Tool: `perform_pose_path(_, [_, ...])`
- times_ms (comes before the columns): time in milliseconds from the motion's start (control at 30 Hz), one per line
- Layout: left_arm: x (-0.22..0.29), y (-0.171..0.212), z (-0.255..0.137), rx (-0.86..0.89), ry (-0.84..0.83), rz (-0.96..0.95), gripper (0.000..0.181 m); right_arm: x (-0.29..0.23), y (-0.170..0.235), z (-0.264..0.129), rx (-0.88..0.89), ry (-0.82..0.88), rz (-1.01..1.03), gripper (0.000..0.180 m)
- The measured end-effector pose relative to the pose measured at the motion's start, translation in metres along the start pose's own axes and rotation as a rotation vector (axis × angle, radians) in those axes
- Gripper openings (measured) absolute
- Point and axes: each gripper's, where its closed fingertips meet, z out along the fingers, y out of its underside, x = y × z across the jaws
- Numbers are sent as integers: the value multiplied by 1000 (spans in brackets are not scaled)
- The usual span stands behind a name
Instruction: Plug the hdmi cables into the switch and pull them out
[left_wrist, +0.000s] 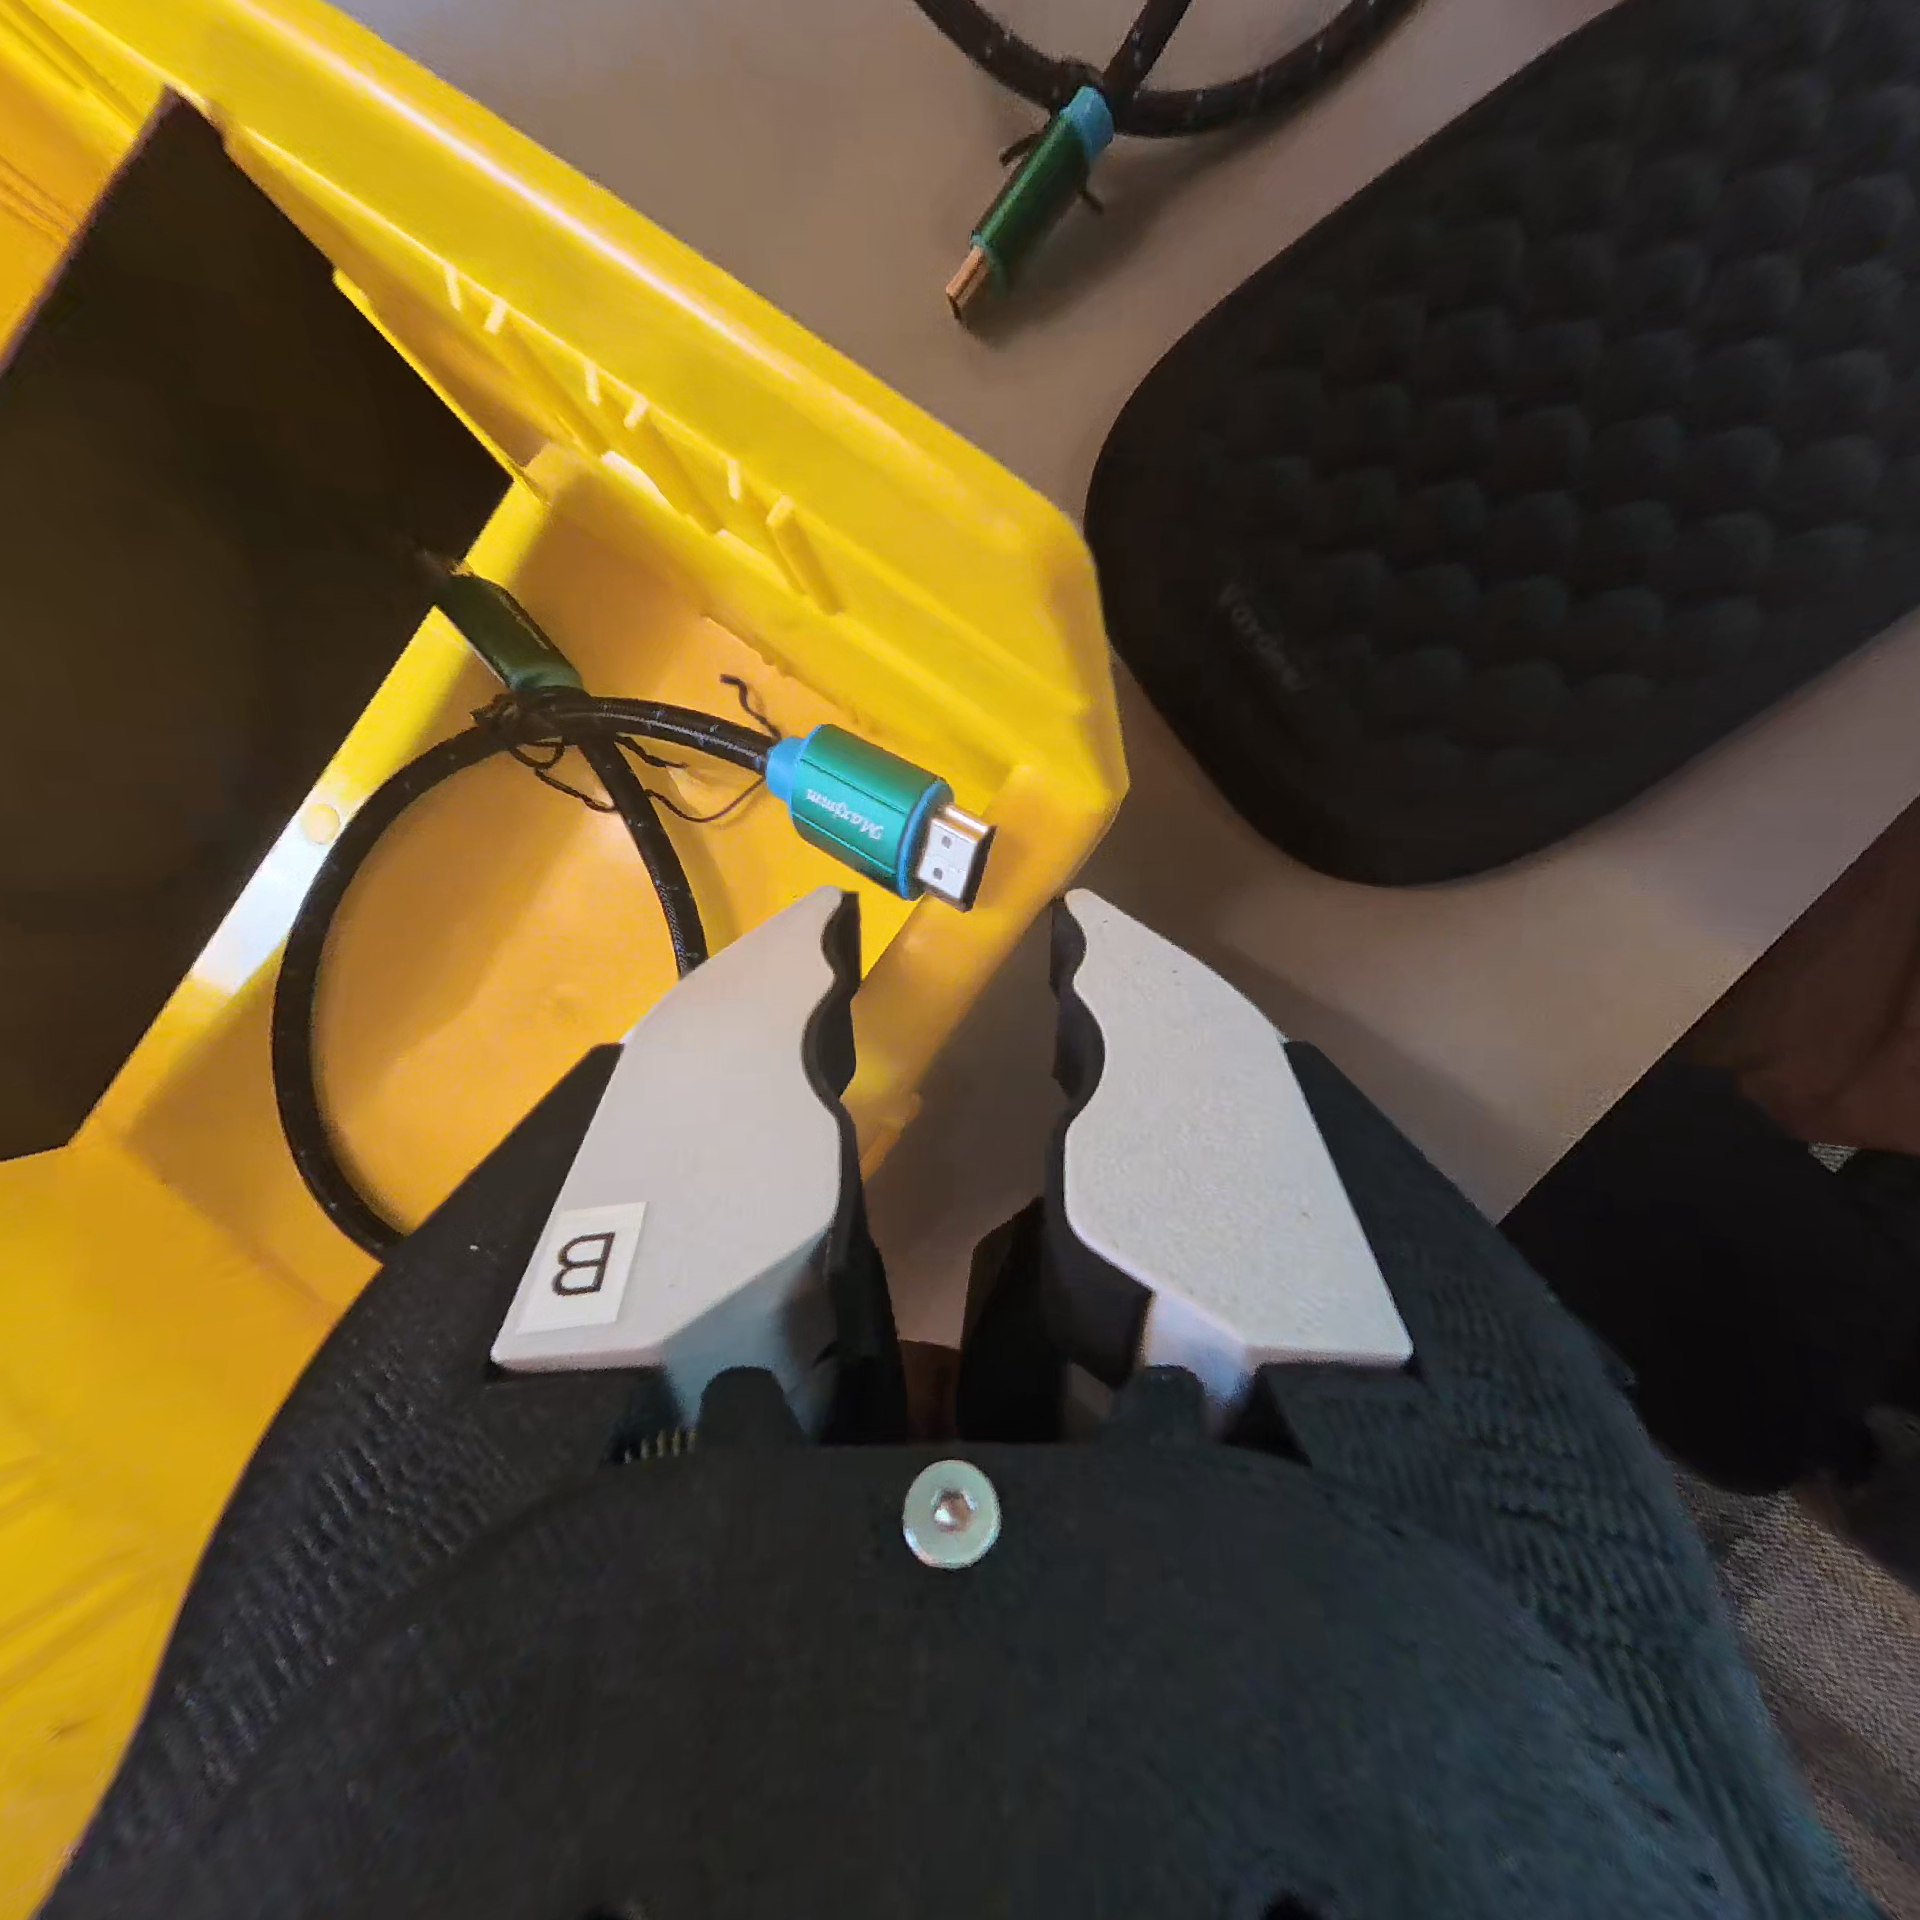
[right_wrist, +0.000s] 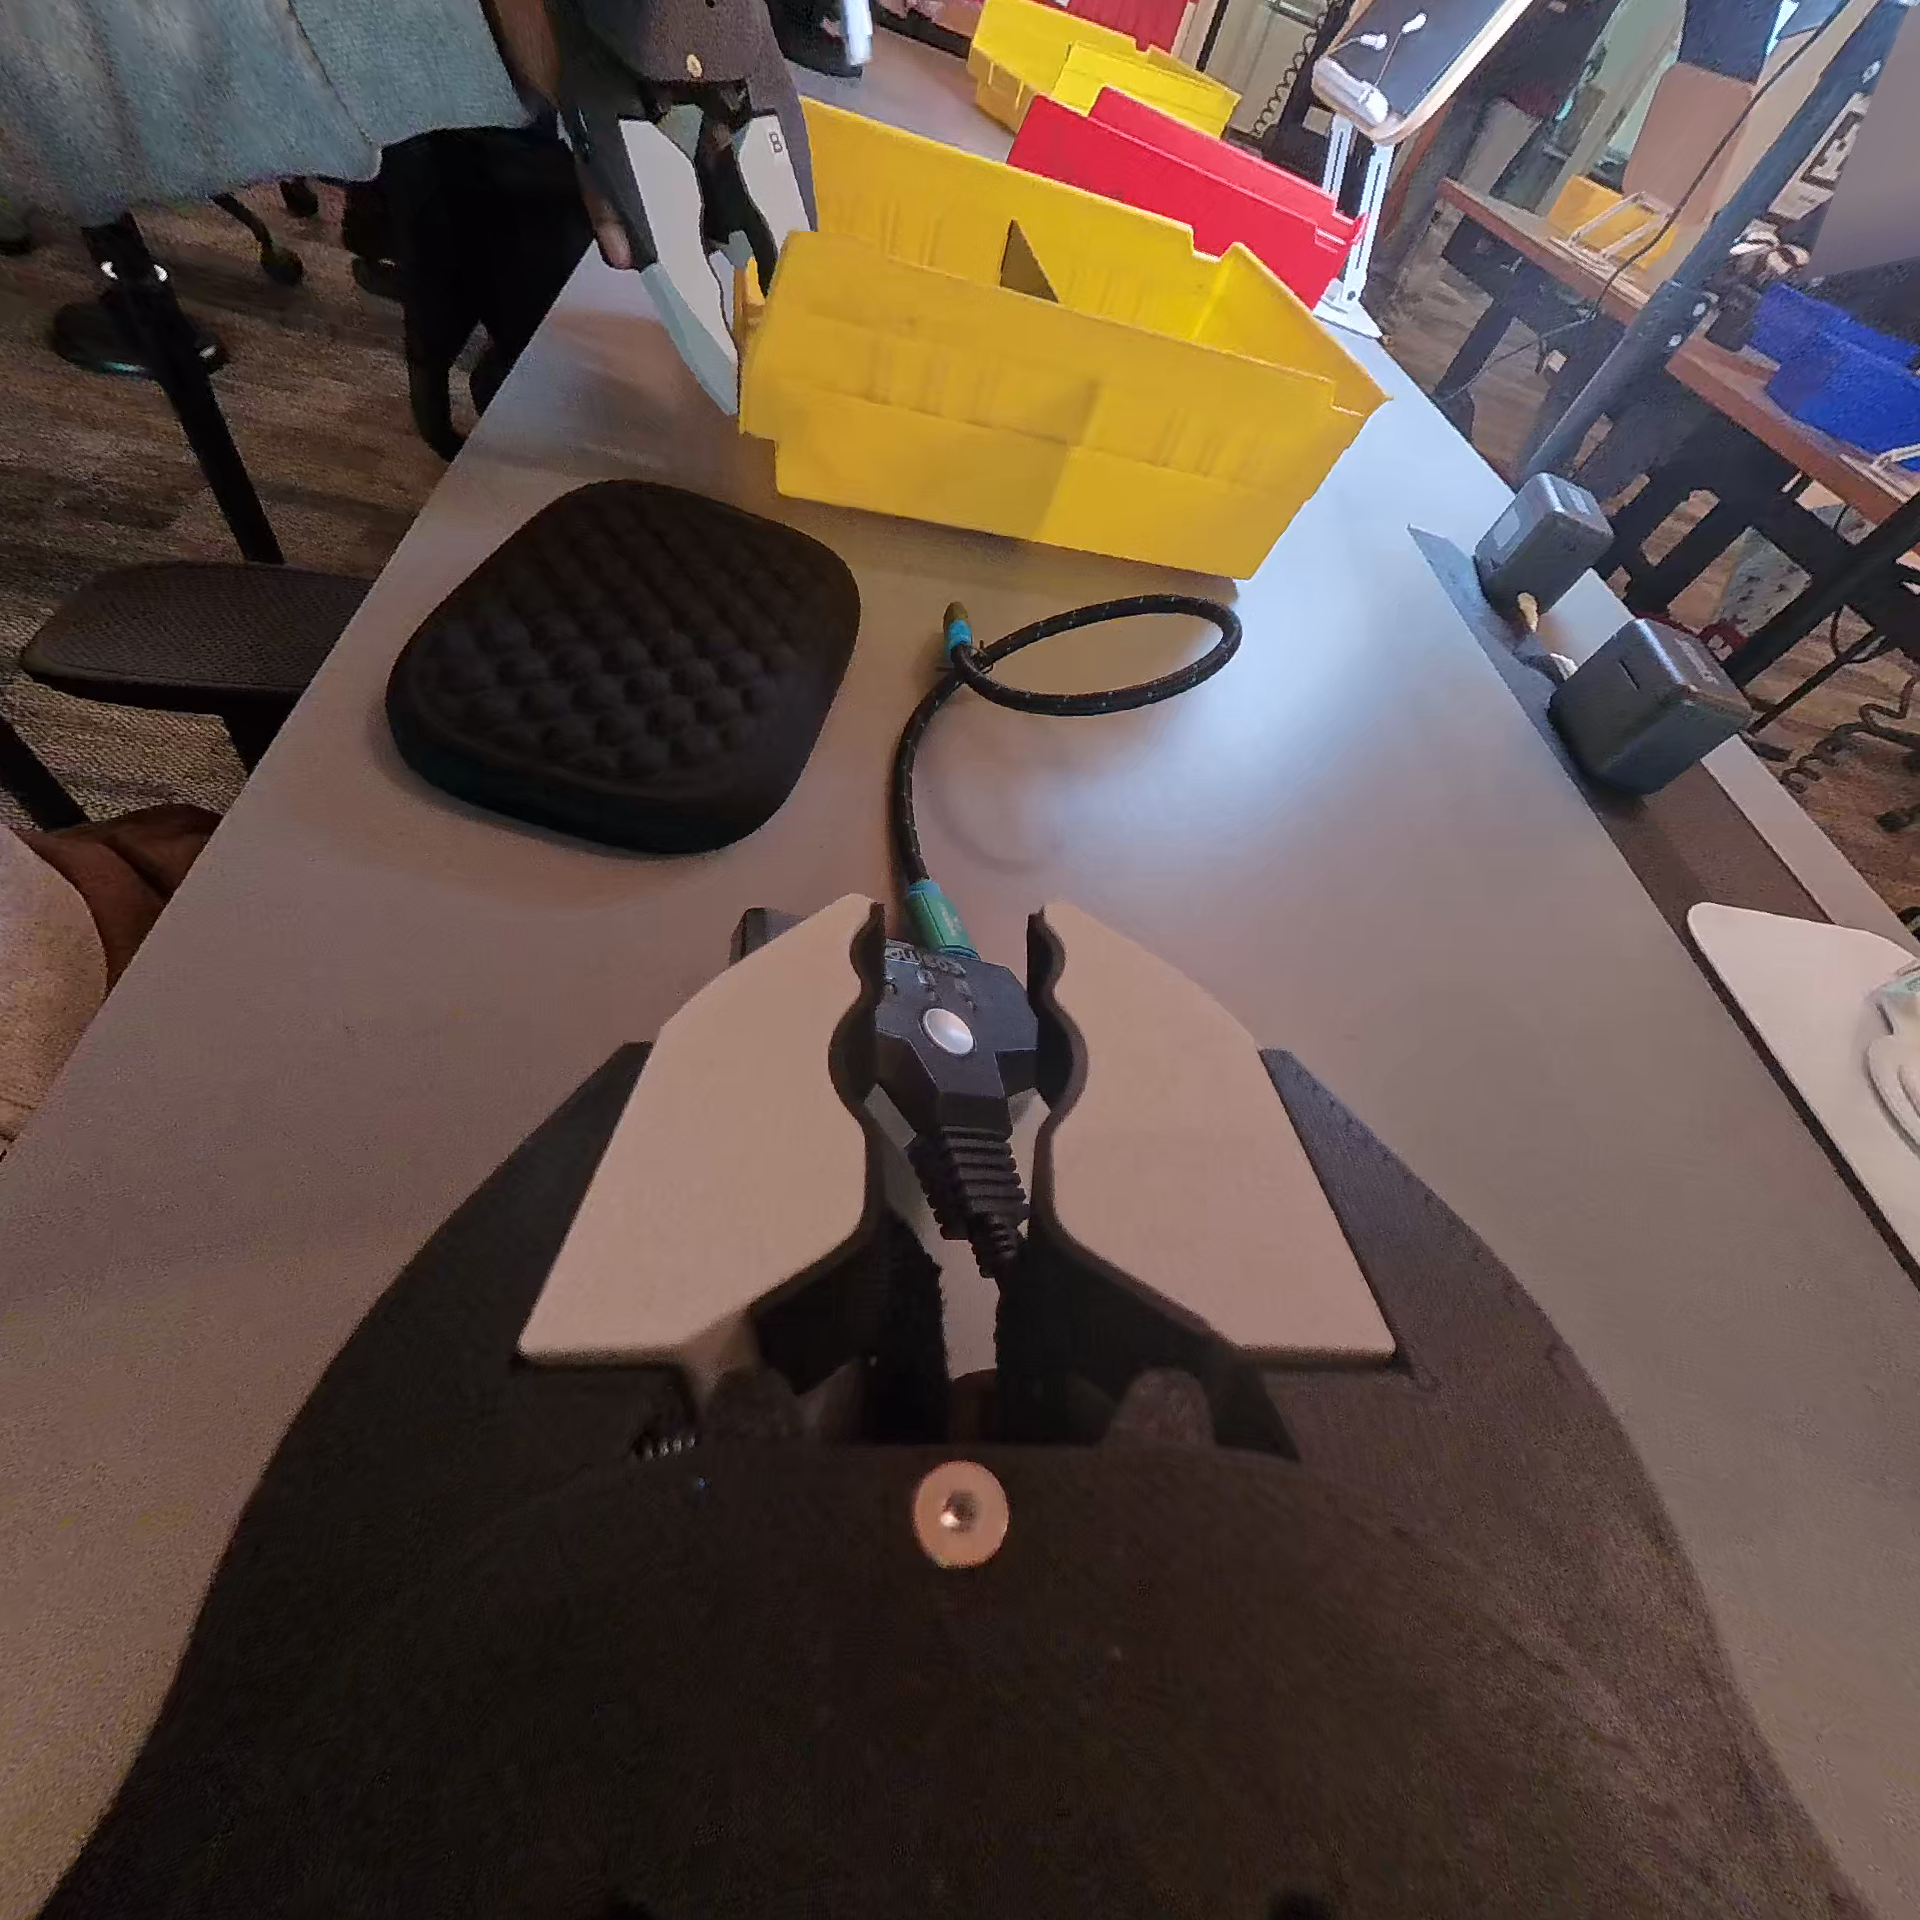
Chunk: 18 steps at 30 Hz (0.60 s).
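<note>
My right gripper (right_wrist: 951, 925) is shut on the black HDMI switch (right_wrist: 951, 1023) and holds it on the grey table. One braided HDMI cable (right_wrist: 1039, 686) has a green plug (right_wrist: 940, 920) in the switch's far port; its other green plug (left_wrist: 1023, 208) lies free on the table. My left gripper (left_wrist: 951, 909) is open and empty, over the corner of the yellow bin (left_wrist: 904, 457). A second short cable (left_wrist: 582, 727) lies in the bin, its green plug (left_wrist: 878, 826) with a gold tip just beyond my fingertips. The left gripper also shows in the right wrist view (right_wrist: 727, 281).
A black padded cushion (right_wrist: 623, 665) lies on the table left of the cable. A cardboard box (left_wrist: 208, 582) fills the bin's left part. Red and yellow bins (right_wrist: 1174, 177) stand farther back. Two dark grey blocks (right_wrist: 1647, 701) sit at the table's right edge.
</note>
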Motion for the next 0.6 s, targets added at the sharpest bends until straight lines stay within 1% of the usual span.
perform_pose_path(33, [1,1,1,-4,2,-7,34,0,1,0,-2,-2,-1,26])
perform_pose_path(233, [2,-6,-3,63,-27,65,38,-2,2,2,-12,-6,-10,25])
perform_pose_path(367, [7,-17,-6,174,7,19,41,-3,2,2,-13,-6,-17,25])
perform_pose_path(433, [9,-18,-4,223,35,-30,35,-4,1,2,-11,-5,-21,24])
perform_pose_path(467, [12,-19,-3,254,63,-48,28,-4,1,2,-10,-7,-22,24])
perform_pose_path(600, [13,-26,-7,368,81,-77,23,-4,2,2,-11,-8,-22,23])
